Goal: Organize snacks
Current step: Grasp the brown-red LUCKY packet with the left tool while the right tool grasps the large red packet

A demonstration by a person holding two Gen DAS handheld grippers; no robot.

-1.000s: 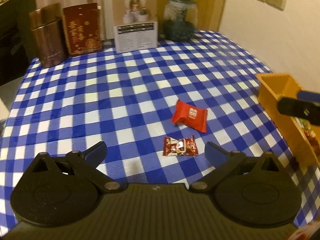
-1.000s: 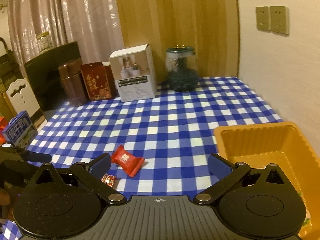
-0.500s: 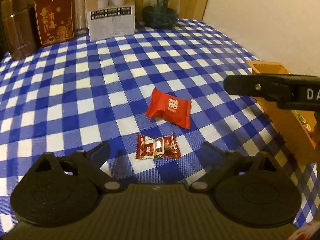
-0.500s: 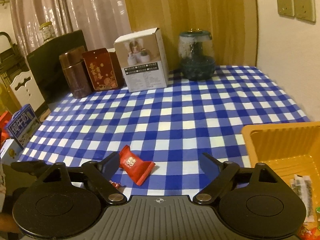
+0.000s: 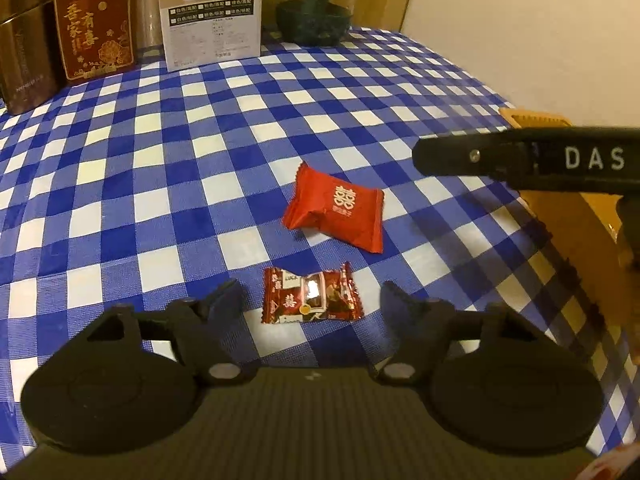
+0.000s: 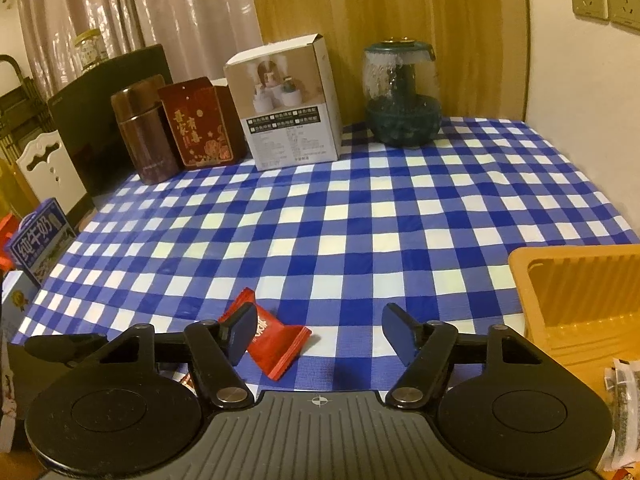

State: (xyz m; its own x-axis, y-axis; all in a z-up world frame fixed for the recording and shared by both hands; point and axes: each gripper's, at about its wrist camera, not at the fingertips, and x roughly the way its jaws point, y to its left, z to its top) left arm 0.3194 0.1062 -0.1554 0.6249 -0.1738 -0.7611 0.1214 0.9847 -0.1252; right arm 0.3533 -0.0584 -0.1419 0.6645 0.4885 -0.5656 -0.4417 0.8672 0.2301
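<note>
Lying on the checked table [image 5: 168,184]: 1 dark patterned candy [image 5: 311,295] between the left gripper [image 5: 311,304] jaws, closing, not touching; 1 red candy [image 6: 276,342] between the right gripper [image 6: 320,334] jaws, closing, untouched; orange tray [image 6: 576,276] far right.

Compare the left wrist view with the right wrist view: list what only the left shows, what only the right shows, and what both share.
Only the left wrist view: the dark patterned candy lying whole between the closing left gripper fingers, untouched.

Only the right wrist view: the curtains, a blue milk carton off the table, and snack packets inside the orange tray.

Both: the red candy, checked tablecloth, white box and glass jar. The right gripper is closing, with nothing between its pads.
</note>
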